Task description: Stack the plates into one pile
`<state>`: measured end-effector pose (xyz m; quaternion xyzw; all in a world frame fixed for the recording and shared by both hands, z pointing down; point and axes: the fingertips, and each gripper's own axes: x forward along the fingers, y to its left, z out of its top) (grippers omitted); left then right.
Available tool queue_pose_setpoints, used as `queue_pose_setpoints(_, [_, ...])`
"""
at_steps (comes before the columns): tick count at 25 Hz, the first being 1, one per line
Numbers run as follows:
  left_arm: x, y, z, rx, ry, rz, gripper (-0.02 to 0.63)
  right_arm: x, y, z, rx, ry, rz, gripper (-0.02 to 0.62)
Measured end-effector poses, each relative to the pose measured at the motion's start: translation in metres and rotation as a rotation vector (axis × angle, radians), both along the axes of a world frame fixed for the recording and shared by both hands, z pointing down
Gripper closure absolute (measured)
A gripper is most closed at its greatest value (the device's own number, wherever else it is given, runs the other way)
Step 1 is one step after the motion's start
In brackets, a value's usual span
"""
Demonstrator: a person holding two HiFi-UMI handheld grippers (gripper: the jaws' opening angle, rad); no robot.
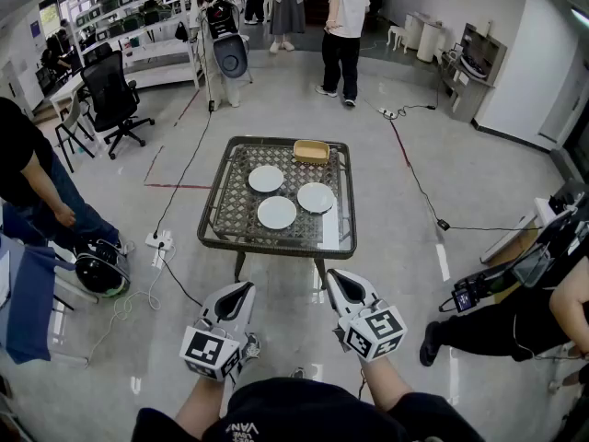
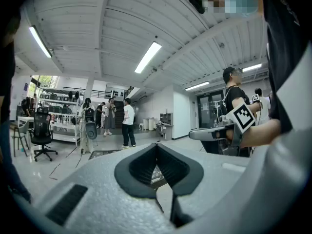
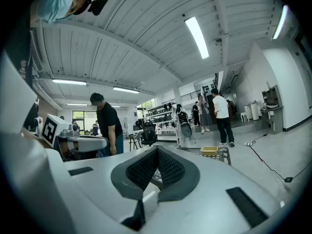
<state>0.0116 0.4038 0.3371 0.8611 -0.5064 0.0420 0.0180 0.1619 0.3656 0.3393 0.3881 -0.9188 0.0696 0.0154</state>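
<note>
Nearest, low in the head view, the left gripper [image 1: 239,293] and right gripper [image 1: 339,280] are held side by side, short of the table [image 1: 276,244]. Each gripper's own view shows its jaws pressed together with nothing between them. On the table lie three white plates, apart and unstacked: back-left plate [image 1: 266,179], right plate [image 1: 316,197], front plate [image 1: 277,213]. A yellow tub [image 1: 311,150] sits at the far edge. Only the head view shows the plates. The right gripper view catches the tub and a table corner.
</note>
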Motion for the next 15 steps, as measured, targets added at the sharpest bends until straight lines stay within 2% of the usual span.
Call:
queue_pose_setpoints(3, [0.003, 0.001, 0.001, -0.005, 0.017, -0.005, 0.586, 0.002, -0.004, 0.001, -0.002, -0.004, 0.003, 0.597])
queue_pose_setpoints(7, [0.004, -0.003, 0.005, 0.0, 0.046, -0.006, 0.583, 0.003, -0.01, 0.001, -0.008, -0.069, -0.003, 0.594])
queue_pose_setpoints(11, [0.003, -0.016, 0.019, -0.042, 0.059, 0.007, 0.568, 0.002, -0.022, 0.014, -0.04, -0.076, 0.0, 0.582])
queue_pose_setpoints(12, [0.003, -0.022, 0.022, -0.058, 0.066, 0.013, 0.512, 0.002, -0.028, 0.017, -0.052, -0.077, 0.002, 0.479])
queue_pose_setpoints(13, [0.004, -0.029, 0.026, -0.073, 0.075, 0.02, 0.435, 0.003, -0.034, 0.02, -0.061, -0.076, 0.009, 0.422])
queue_pose_setpoints(14, [0.004, -0.037, 0.028, -0.085, 0.081, 0.029, 0.4, 0.004, -0.041, 0.022, -0.068, -0.074, 0.017, 0.436])
queue_pose_setpoints(15, [0.003, -0.045, 0.03, -0.093, 0.084, 0.038, 0.4, 0.004, -0.049, 0.024, -0.073, -0.072, 0.025, 0.435])
